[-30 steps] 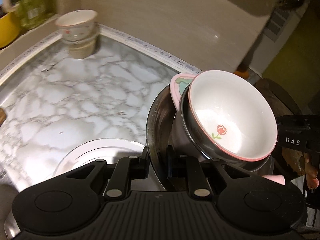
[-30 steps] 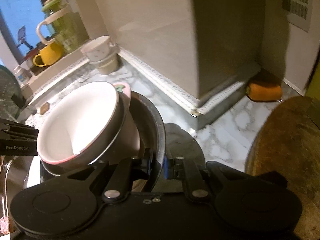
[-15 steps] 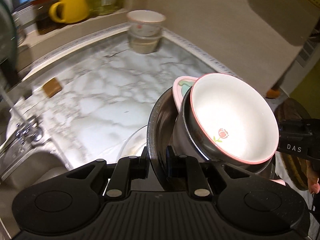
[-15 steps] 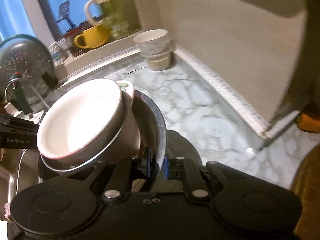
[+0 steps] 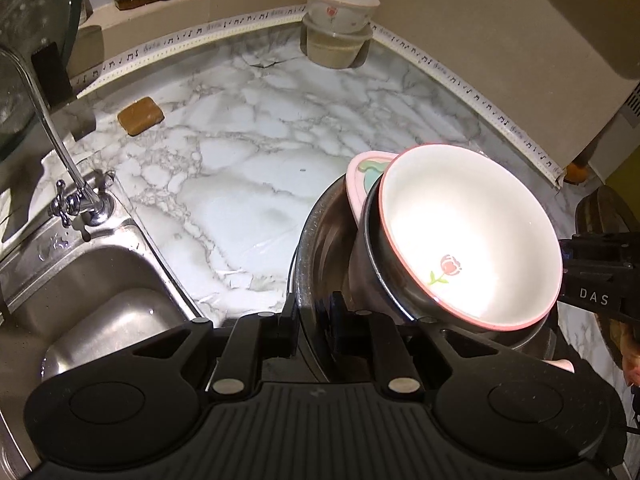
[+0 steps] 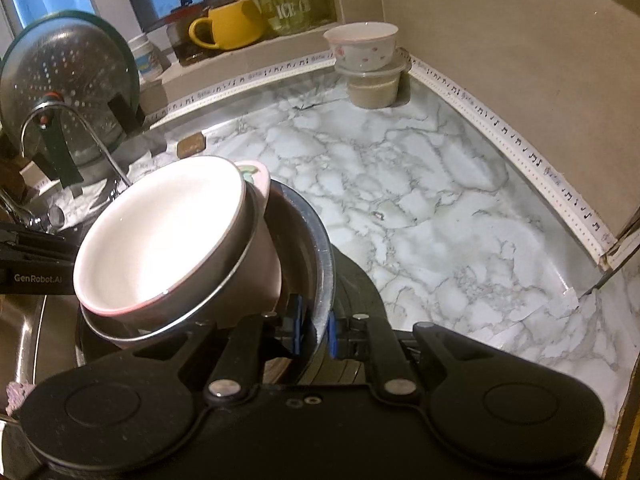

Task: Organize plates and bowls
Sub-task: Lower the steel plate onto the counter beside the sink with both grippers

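While both grippers, left (image 5: 314, 322) and right (image 6: 312, 330), are still clamping the steel basin (image 5: 320, 240) rim, the sink (image 5: 100, 292) is now showing; only the right view is showing the colander (image 6: 64, 92).

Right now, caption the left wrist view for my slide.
Left claw grips a steel basin of tilted bowls beside the sink.

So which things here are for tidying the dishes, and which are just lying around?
For the job:
- big steel basin, gripped by left gripper and right gripper
- white pink-rimmed flower bowl
- small white bowl on tub

Lying about:
- yellow mug
- brown soap bar
- metal tap
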The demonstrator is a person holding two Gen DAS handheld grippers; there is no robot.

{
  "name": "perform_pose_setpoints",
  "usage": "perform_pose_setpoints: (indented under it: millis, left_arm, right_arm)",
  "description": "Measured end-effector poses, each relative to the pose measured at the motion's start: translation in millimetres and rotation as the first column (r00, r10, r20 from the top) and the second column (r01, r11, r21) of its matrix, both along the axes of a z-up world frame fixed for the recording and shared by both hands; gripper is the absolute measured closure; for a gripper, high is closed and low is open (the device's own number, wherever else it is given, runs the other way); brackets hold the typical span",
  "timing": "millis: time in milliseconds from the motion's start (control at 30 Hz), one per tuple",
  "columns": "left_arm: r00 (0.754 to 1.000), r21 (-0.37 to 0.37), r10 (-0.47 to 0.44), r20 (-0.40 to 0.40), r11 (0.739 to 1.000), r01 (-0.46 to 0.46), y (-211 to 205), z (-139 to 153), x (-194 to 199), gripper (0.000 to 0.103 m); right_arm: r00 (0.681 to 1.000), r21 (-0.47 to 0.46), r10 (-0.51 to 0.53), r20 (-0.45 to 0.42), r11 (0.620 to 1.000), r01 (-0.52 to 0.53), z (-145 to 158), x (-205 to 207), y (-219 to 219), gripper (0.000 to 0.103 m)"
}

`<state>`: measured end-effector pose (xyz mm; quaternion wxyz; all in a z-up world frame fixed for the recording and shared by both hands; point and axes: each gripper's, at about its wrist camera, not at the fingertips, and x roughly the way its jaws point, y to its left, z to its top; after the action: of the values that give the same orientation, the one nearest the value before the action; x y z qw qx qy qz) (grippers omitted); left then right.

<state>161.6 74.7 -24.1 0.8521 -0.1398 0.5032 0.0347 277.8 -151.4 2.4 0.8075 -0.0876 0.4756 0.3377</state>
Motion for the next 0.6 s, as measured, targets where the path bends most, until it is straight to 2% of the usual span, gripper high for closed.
perform_pose_setpoints:
  millis: [600]
  left_arm:
    - [0.999,0.03,-0.029,-0.014,0.999,0.03,-7,-17,6,0.09]
  right_arm:
    - [0.999,-0.01,-0.023,-0.033,1.0,0.023,-24,1,-3,0.09]
